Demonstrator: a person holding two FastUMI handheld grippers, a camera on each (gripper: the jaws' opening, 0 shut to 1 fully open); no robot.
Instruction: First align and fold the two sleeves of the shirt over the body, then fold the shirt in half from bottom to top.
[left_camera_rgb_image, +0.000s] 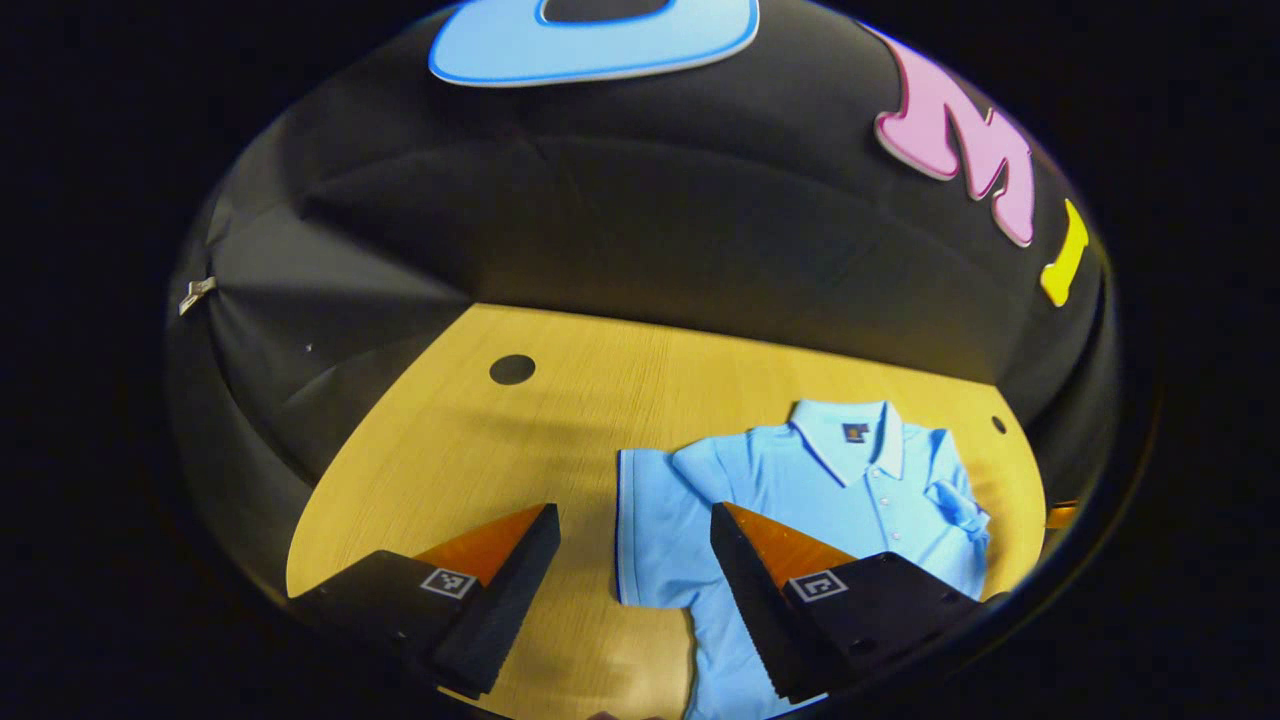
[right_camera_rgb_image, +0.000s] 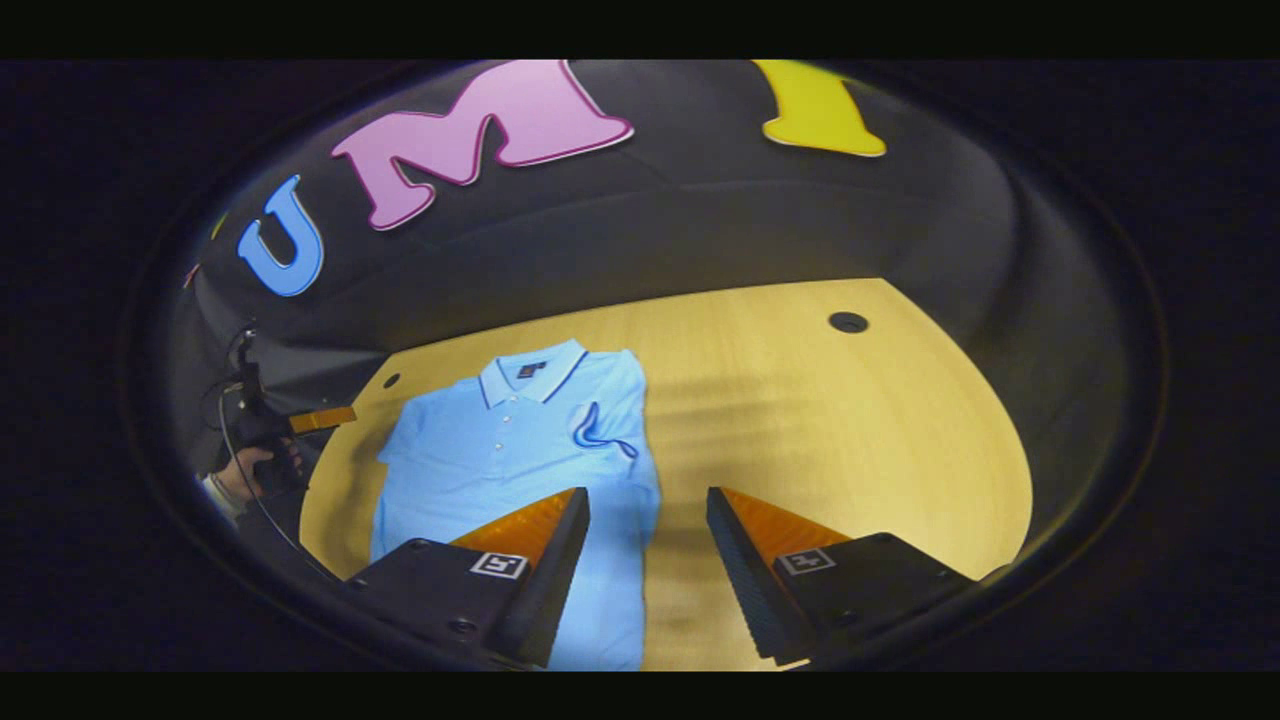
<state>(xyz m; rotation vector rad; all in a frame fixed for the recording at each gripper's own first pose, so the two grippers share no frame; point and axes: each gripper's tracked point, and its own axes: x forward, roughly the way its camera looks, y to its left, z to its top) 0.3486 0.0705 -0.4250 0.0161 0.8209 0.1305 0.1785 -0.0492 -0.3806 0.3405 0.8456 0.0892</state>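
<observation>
Left gripper view: your gripper (left_camera_rgb_image: 632, 545) hangs wide open, empty, above the shirt (left_camera_rgb_image: 850, 480)'s sleeve (left_camera_rgb_image: 650, 530) on the bench (left_camera_rgb_image: 560, 420).

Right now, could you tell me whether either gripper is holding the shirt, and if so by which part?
Nothing is held. The left gripper and the right gripper both hang open above the table, fingers apart, with no fold of the blue shirt between them.

Left gripper (left_camera_rgb_image: 635, 545) gapes above the shirt (left_camera_rgb_image: 800, 500) on the table (left_camera_rgb_image: 450, 450).
</observation>
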